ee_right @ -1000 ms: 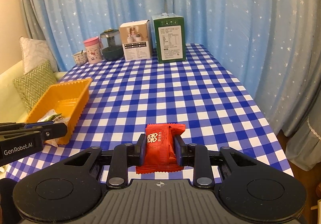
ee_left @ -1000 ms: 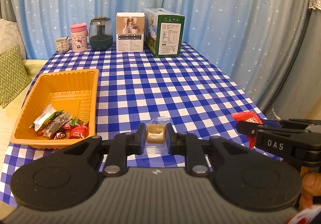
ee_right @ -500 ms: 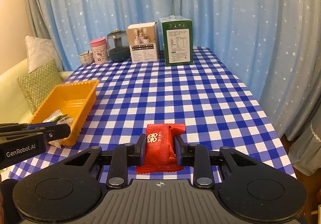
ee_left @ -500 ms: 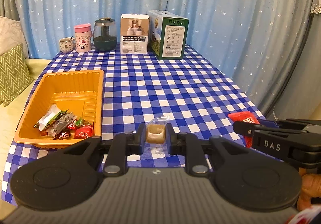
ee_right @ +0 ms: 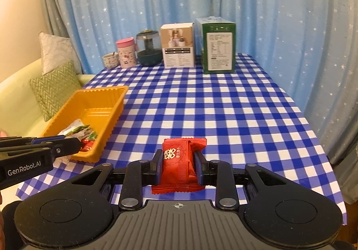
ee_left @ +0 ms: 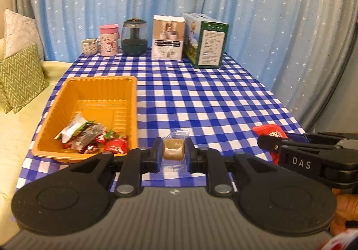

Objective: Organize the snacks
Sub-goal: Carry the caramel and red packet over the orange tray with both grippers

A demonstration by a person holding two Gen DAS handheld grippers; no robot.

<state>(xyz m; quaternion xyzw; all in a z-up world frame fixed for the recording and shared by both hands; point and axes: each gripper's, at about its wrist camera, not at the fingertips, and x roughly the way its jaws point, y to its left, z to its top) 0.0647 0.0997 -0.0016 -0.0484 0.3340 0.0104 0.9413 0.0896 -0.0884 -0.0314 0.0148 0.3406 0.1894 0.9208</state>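
My left gripper (ee_left: 173, 156) is shut on a small tan candy in a clear wrapper (ee_left: 173, 149), held above the near table edge, just right of the orange tray (ee_left: 73, 91). The tray holds several wrapped snacks (ee_left: 89, 138) at its near end. My right gripper (ee_right: 179, 166) is shut on a red snack packet (ee_right: 179, 160), held above the near middle of the table. In the left wrist view the right gripper (ee_left: 271, 144) shows at the right with the red packet (ee_left: 269, 132). The tray also shows in the right wrist view (ee_right: 100, 97), with the left gripper (ee_right: 67, 144) over its near end.
At the far end of the blue checked table (ee_left: 201, 97) stand a small cup (ee_left: 89, 46), a pink mug (ee_left: 109, 40), a dark glass jar (ee_left: 134, 37), a white box (ee_left: 168, 40) and a green box (ee_left: 204, 40). A sofa with cushions (ee_left: 20, 75) lies left. Curtains hang behind.
Both grippers have risen and pulled back a little with their snacks still held. The left gripper has shifted toward the tray's near end.
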